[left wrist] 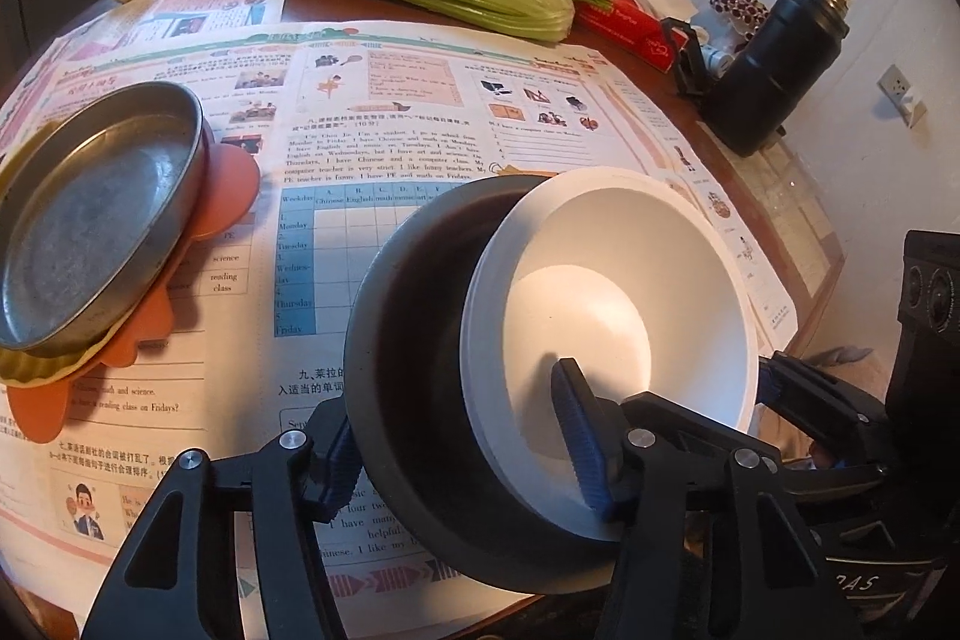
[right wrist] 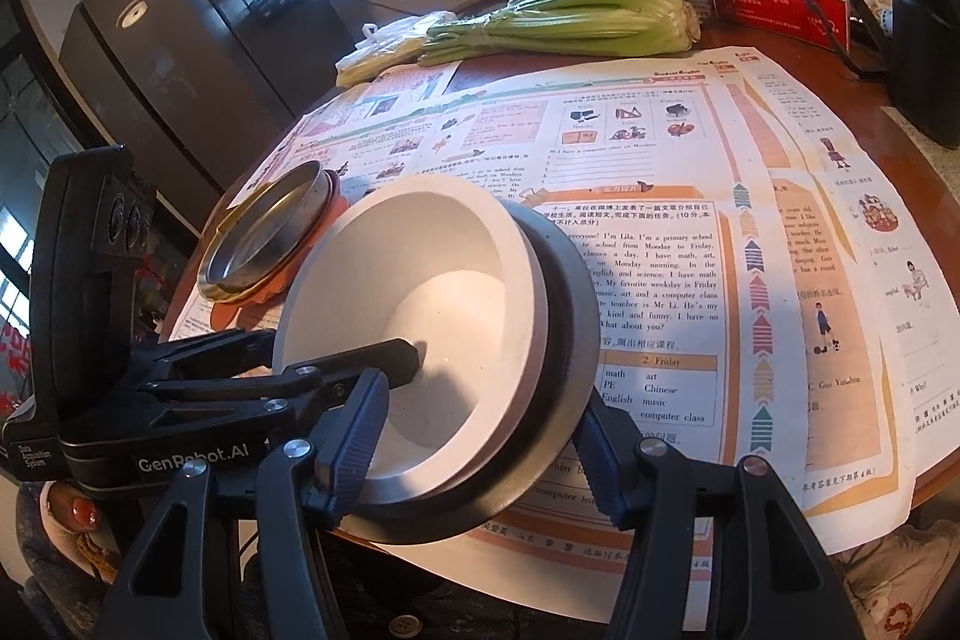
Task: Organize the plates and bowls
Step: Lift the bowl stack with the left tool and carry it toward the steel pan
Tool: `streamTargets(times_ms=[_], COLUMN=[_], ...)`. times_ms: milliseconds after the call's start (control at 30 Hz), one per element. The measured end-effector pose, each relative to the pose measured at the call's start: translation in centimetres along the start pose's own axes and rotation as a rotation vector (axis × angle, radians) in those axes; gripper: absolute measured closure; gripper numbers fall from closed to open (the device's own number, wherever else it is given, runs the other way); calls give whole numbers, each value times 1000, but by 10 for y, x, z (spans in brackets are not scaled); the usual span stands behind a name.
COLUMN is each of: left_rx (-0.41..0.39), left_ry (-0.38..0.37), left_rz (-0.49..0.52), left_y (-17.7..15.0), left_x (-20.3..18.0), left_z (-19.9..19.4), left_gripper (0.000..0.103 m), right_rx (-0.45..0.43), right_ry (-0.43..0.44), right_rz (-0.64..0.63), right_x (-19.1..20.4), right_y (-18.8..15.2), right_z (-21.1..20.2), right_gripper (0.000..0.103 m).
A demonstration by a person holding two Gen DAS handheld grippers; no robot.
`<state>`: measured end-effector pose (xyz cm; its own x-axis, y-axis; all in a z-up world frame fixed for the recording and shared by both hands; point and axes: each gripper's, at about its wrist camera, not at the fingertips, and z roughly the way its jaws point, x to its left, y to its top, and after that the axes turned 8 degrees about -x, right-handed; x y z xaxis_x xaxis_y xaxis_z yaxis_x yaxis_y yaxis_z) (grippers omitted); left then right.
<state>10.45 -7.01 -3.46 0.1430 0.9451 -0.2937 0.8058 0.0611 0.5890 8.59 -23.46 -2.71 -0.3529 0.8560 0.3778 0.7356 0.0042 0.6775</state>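
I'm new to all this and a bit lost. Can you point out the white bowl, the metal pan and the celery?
white bowl (left wrist: 606, 316): left wrist view, on its inner bottom.
metal pan (left wrist: 78, 232): left wrist view, on its flat inside base.
celery (right wrist: 594, 22): right wrist view, on the middle of the stalks.

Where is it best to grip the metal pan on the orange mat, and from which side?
Probably the metal pan's upright rim on the side facing the white bowl, one finger inside, one outside. That side overhangs the orange mat, and nothing blocks it there.
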Motion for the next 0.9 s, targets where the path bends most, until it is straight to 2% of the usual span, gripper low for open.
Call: streamTargets(times_ms=[433,900], left_rx=[-40,-158], left_ry=[-2,24], left_rz=[-12,-47], left_y=[4,27], left_x=[9,49], left_z=[-18,-73], left_gripper=[44,44], right_rx=[-6,-37], right_ry=[22,70], right_rz=[5,-86], right_x=[11,68], right_y=[6,38], right_z=[2,8], right_gripper=[43,43])
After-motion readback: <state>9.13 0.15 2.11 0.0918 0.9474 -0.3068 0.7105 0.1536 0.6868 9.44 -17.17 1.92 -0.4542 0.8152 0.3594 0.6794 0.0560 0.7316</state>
